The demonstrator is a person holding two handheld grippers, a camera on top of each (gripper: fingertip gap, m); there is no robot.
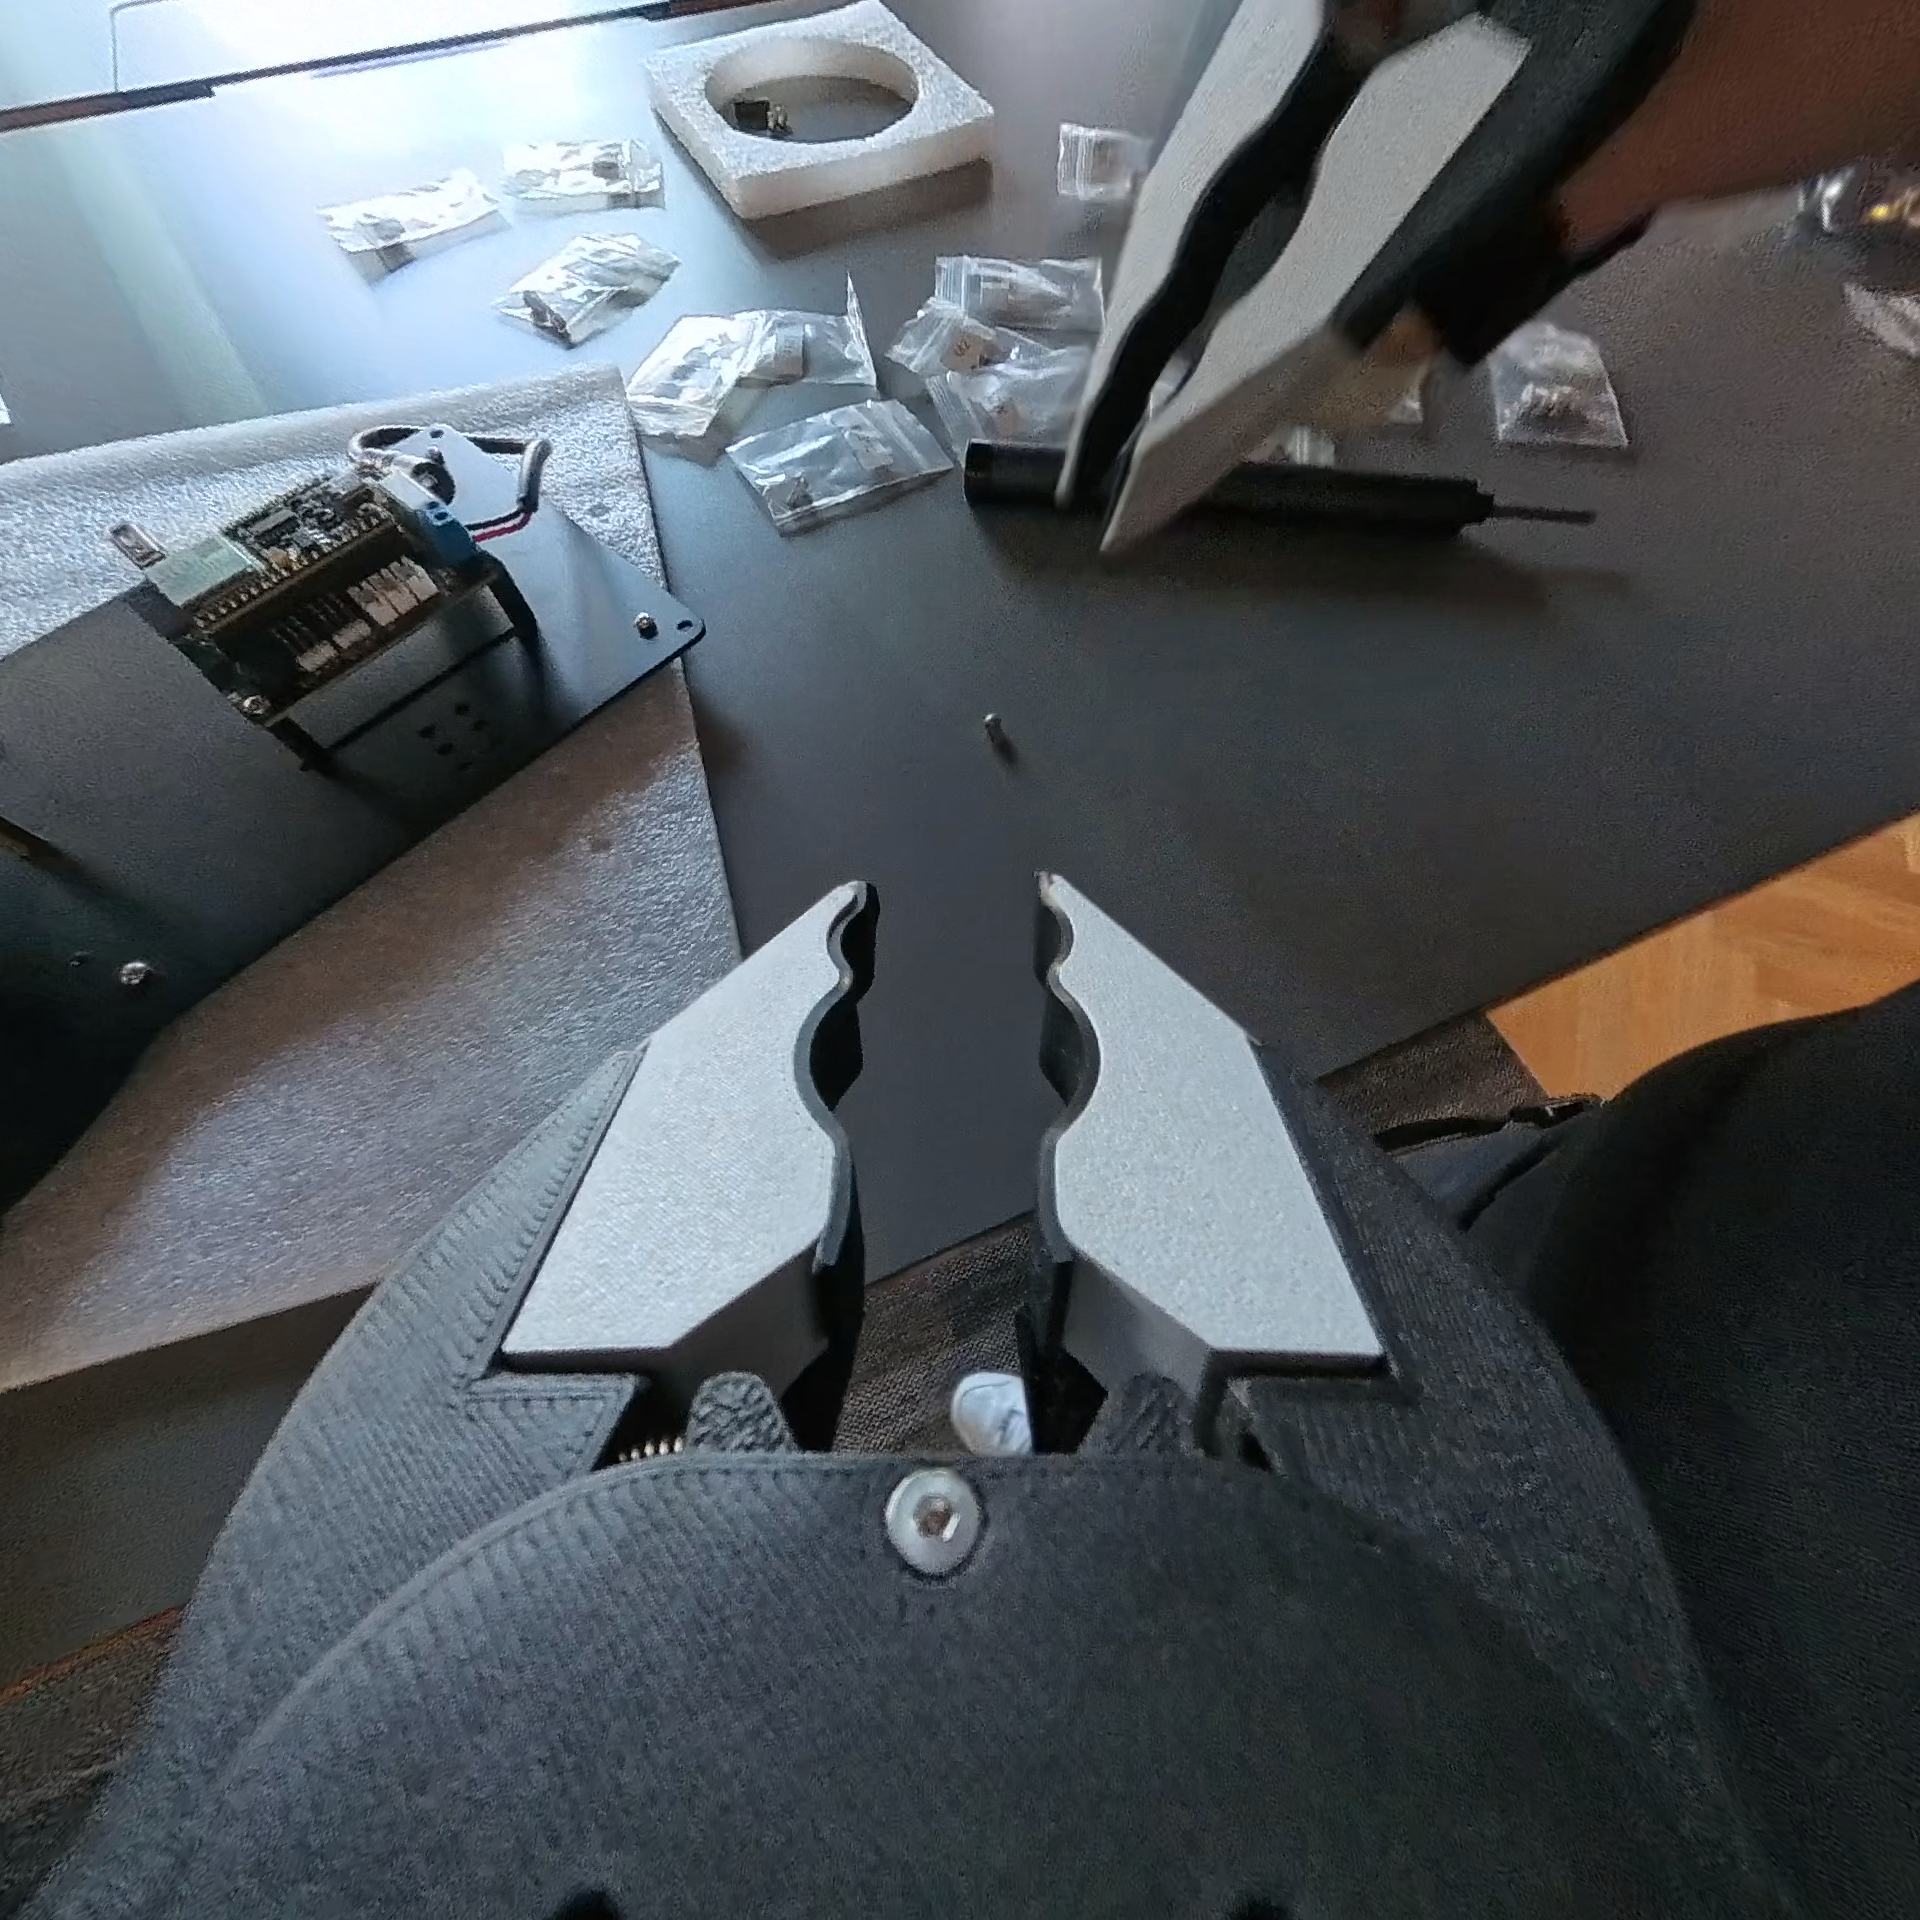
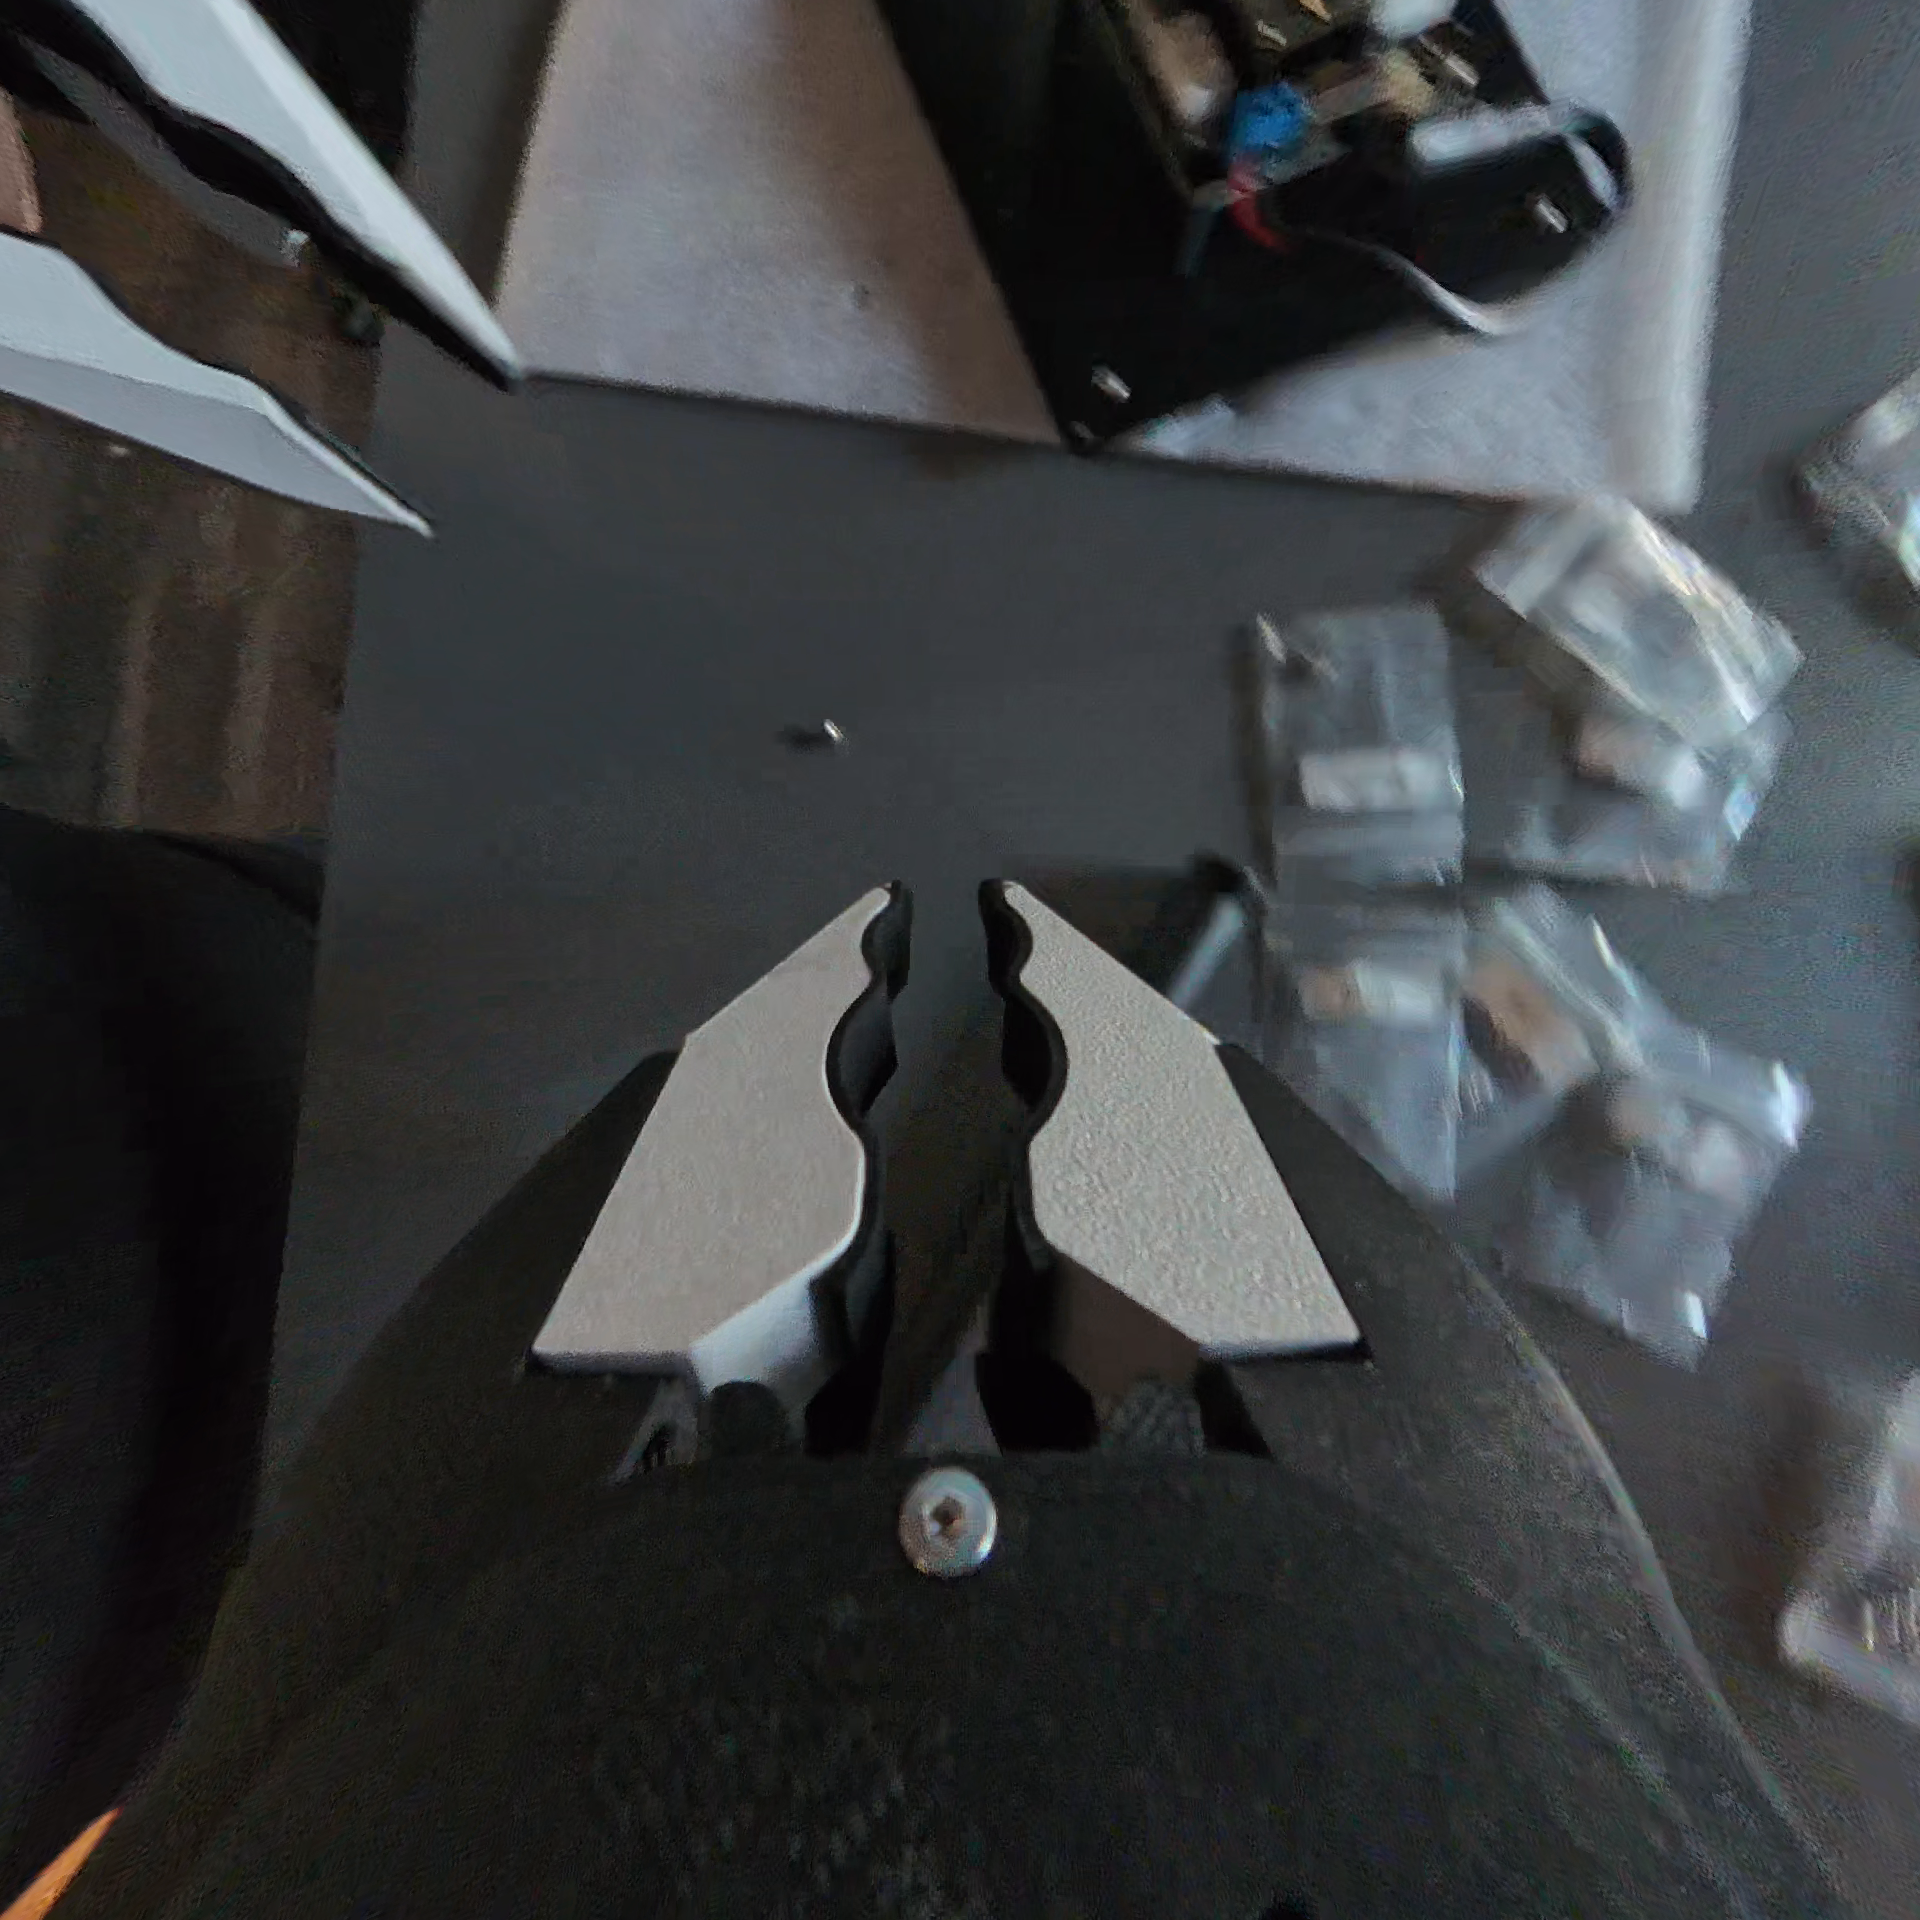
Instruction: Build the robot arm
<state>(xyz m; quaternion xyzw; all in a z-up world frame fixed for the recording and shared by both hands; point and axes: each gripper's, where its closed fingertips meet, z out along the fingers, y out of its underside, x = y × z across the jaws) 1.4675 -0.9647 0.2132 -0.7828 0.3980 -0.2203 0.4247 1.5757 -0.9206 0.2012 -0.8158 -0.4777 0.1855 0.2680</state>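
My left gripper [image 1: 951, 902] is open and empty, low over the dark table [image 1: 1247, 779]. A small loose screw [image 1: 995, 724] lies just ahead of its tips; it also shows in the right wrist view [image 2: 828, 734]. My right gripper [image 1: 1091, 525] points down at a black screwdriver [image 1: 1299, 488] that lies flat on the table, with its tips at the handle. In its own view the right gripper [image 2: 943, 889] has its jaws a narrow gap apart, with bare table showing between the tips. Part of the screwdriver [image 2: 1210, 925] shows beside the right finger. The left gripper [image 2: 468, 452] is at the top left.
A circuit-board assembly on a black plate [image 1: 312, 592] [image 2: 1299, 156] sits on a grey foam sheet [image 1: 416, 987] to the left. Several small plastic bags of parts [image 1: 831, 447] [image 2: 1558, 831] are scattered behind. A white foam block with a round hole [image 1: 821, 114] lies farther back. The table edge [image 1: 1558, 935] runs at the right.
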